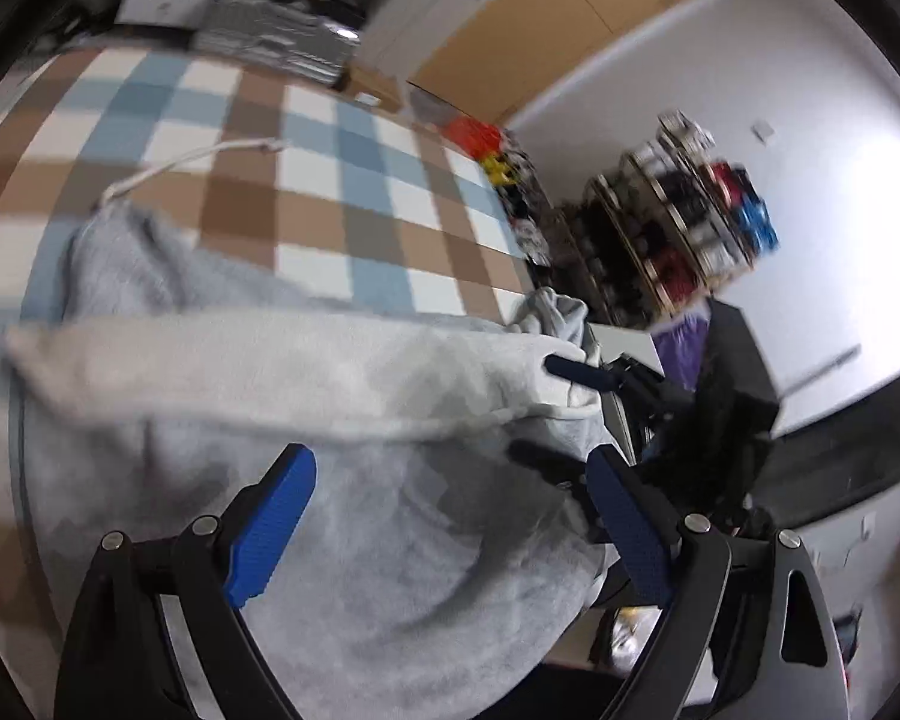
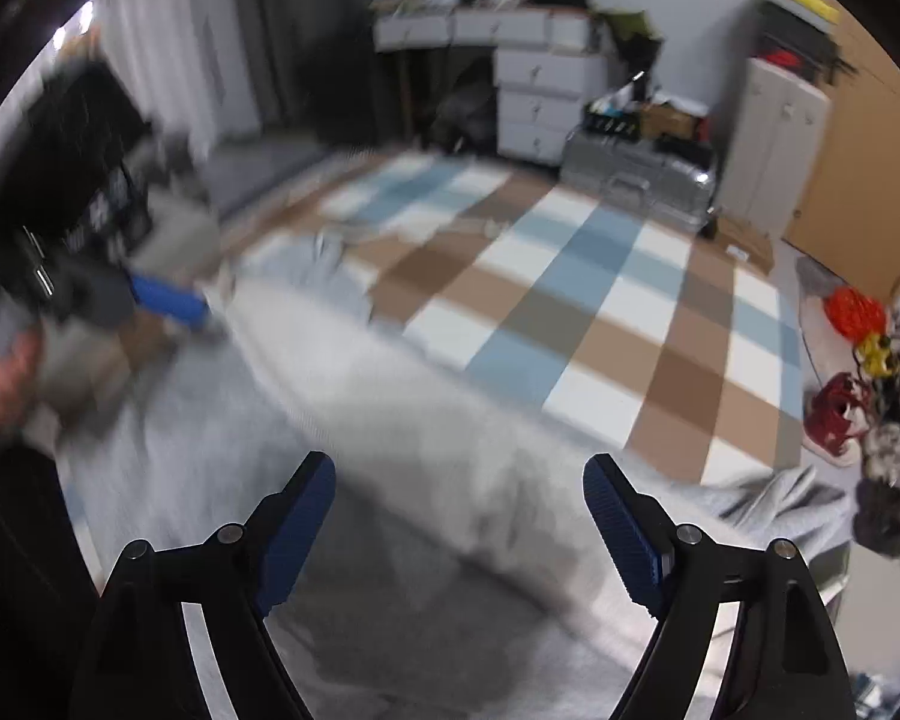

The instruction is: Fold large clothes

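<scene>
A large grey hoodie (image 1: pixel 258 360) lies spread on the checked floor mat (image 1: pixel 306 138), one sleeve folded across its body and a white drawstring (image 1: pixel 192 156) trailing off the hood. My left gripper (image 1: pixel 450 462) hovers just above the body of the hoodie, open, with nothing between its blue pads (image 1: pixel 270 516). The right gripper (image 1: pixel 549 411) shows at the hoodie's right edge, fingers apart at the folded sleeve's end. In the right wrist view the right gripper (image 2: pixel 459 465) is open over the hoodie (image 2: pixel 390 420), its pads touching no cloth. The left gripper (image 2: pixel 168 300) is blurred at the far left.
Beyond the mat (image 2: pixel 570 300) stand white drawers (image 2: pixel 540 102), a silver case (image 2: pixel 636 174), a white cabinet (image 2: pixel 768 144) and cardboard. Orange, yellow and red items (image 2: pixel 852 312) lie at the mat's right edge. A loaded shelf rack (image 1: pixel 678 222) stands against the wall. A hand (image 2: pixel 0 384) shows at left.
</scene>
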